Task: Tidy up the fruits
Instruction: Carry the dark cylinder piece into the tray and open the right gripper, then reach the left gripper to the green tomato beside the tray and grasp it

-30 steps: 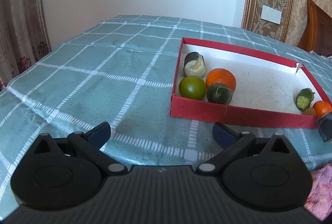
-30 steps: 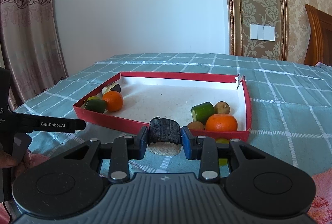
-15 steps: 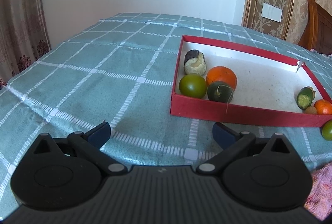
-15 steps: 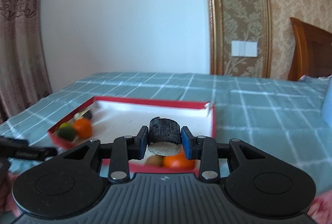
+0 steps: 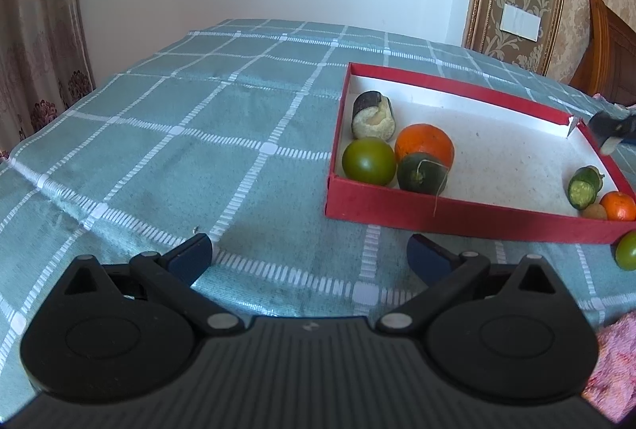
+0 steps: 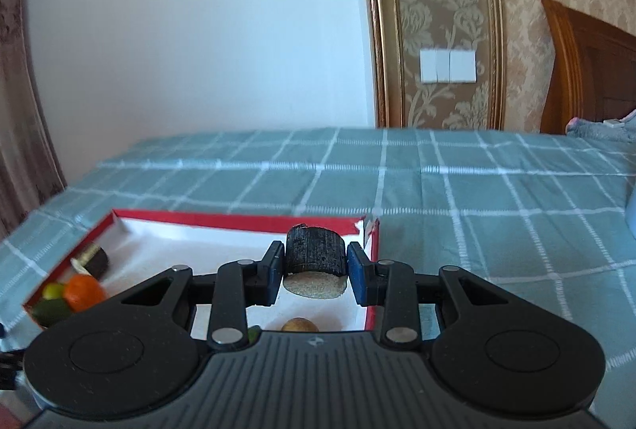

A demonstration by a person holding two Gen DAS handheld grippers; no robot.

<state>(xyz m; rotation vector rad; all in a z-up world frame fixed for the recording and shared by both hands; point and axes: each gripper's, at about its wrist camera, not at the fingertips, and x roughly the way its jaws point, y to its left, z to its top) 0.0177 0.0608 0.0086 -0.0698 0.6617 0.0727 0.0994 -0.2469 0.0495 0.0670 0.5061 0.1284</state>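
the right hand-held gripper (image 6: 315, 272) is clamped on a dark-skinned cut chunk (image 6: 315, 258), its blue pads pressing the chunk's two sides and its pale cut face turned down toward the camera. the chunk hangs above the far right corner of the red box (image 6: 242, 221), clear of the white floor beneath it. just under it, near the gripper body, a small brown fruit (image 6: 300, 325) lies on the box floor. at the box's left end, seen from the right wrist, sit another dark cut chunk (image 6: 93, 261), an orange (image 6: 84, 292) and green fruit beside it. the left hand-held gripper (image 5: 309, 254) has its jaws spread wide with nothing between them, above the checked teal cloth of the bench (image 5: 159, 151), in front of the box's near wall. from the left wrist view the box's left end holds a dark chunk with a pale cut face, a green round fruit (image 5: 369, 161), a large orange and a dark green stemmed piece (image 5: 421, 172), all close together and touching. at the box's right end lie a cut green piece (image 5: 584, 186), a small orange (image 5: 618, 205) and a small tan fruit (image 5: 594, 211). a green fruit (image 5: 627, 250) lies on the cloth outside the box, just beside its near right corner. a pink cloth (image 5: 612, 365) shows at the lower right edge.
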